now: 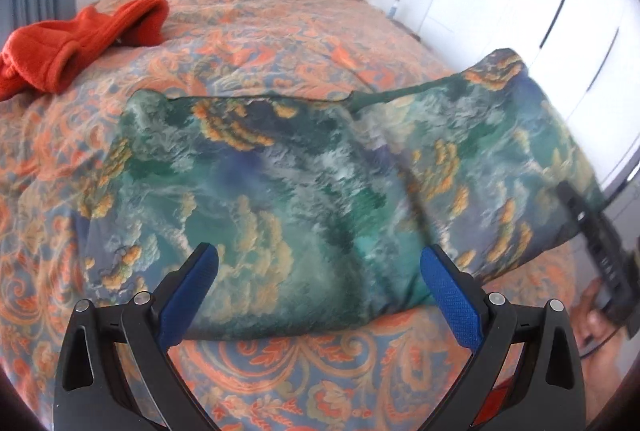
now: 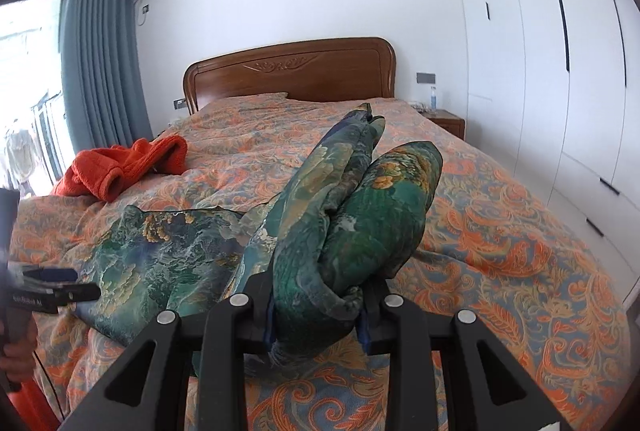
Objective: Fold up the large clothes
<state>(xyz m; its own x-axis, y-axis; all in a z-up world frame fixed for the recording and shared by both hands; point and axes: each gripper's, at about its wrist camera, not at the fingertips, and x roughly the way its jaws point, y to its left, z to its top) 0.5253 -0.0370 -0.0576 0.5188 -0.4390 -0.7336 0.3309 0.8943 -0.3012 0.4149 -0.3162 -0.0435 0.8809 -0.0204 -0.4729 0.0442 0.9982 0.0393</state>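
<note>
A large green and blue garment with a cloud print point(image 1: 288, 183) lies on the bed near the front edge. My left gripper point(image 1: 319, 263) is open and empty, its blue pads just above the garment's near edge. My right gripper point(image 2: 316, 311) is shut on a bunched right-hand part of the garment point(image 2: 352, 215) and lifts it off the bed, so that end stands up in thick folds. The right gripper also shows in the left wrist view point(image 1: 600, 251) at the right, holding the raised end. The left gripper shows in the right wrist view point(image 2: 52, 287) at the left.
The bed has an orange and blue paisley cover point(image 1: 280, 31) and a wooden headboard point(image 2: 292, 75). An orange fleece garment point(image 1: 76, 39) lies crumpled at the far left. White wardrobes point(image 2: 540, 51) line the right wall, with a nightstand point(image 2: 446, 121) beside the bed.
</note>
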